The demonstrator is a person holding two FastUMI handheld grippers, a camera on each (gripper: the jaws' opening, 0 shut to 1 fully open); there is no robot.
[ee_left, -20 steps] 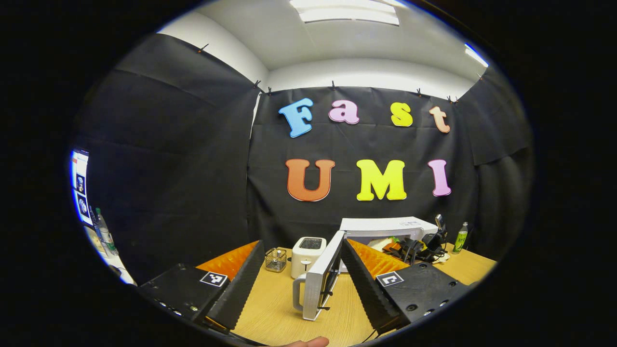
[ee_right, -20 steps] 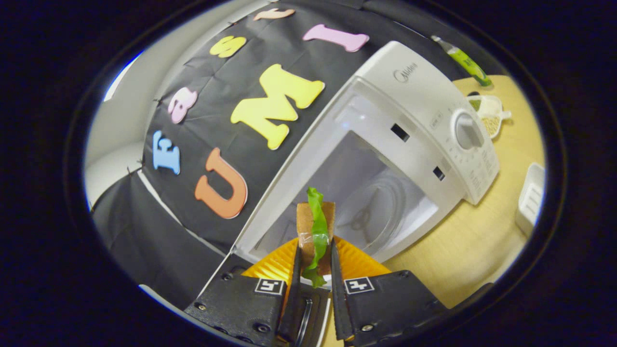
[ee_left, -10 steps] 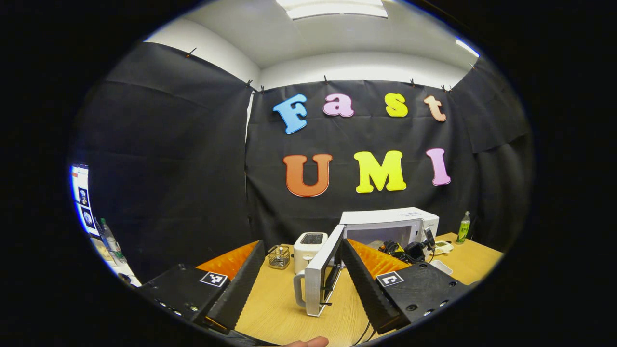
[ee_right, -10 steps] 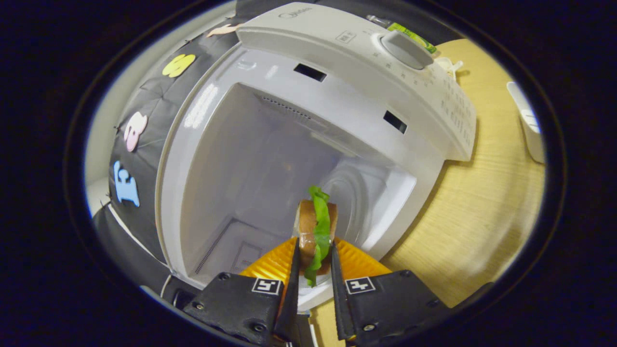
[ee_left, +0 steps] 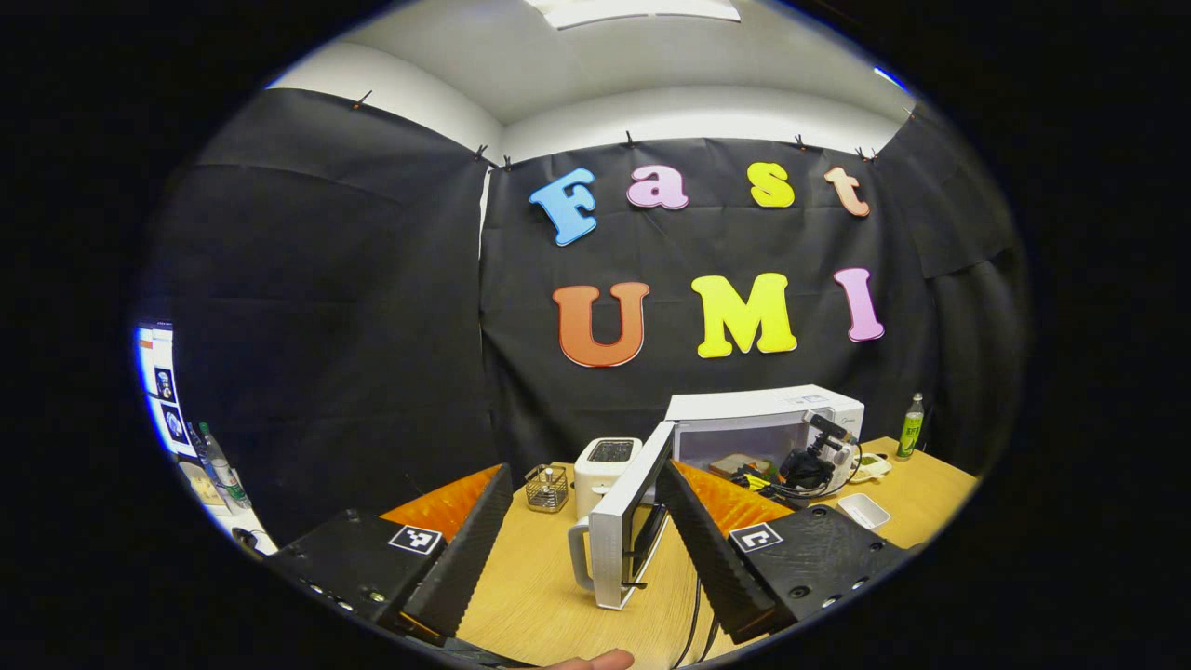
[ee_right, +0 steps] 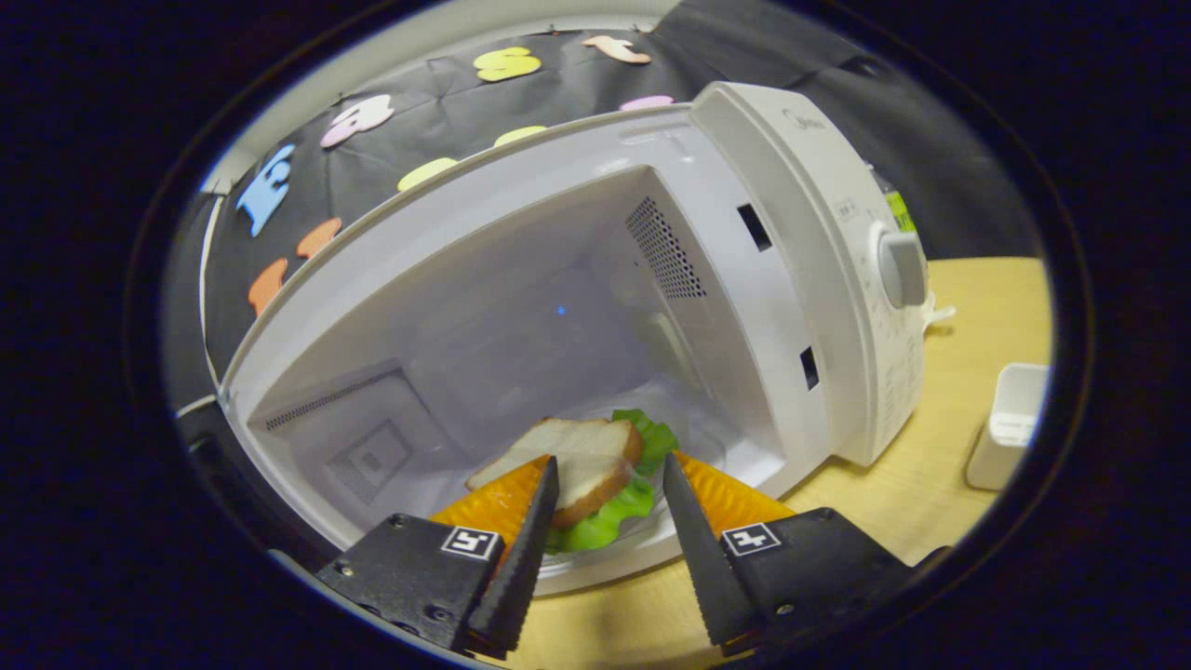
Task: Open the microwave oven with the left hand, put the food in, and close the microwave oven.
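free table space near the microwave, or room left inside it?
Bare table left of the open door, in front of the toaster. Inside the microwave, room left of the sandwich. Crowded right of the door: cables, right tongs, white dish.

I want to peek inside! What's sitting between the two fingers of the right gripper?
In the right gripper view, the sandwich lies flat inside the microwave, and shows in the gap between the right gripper's spread fingers. Neither finger presses on it.
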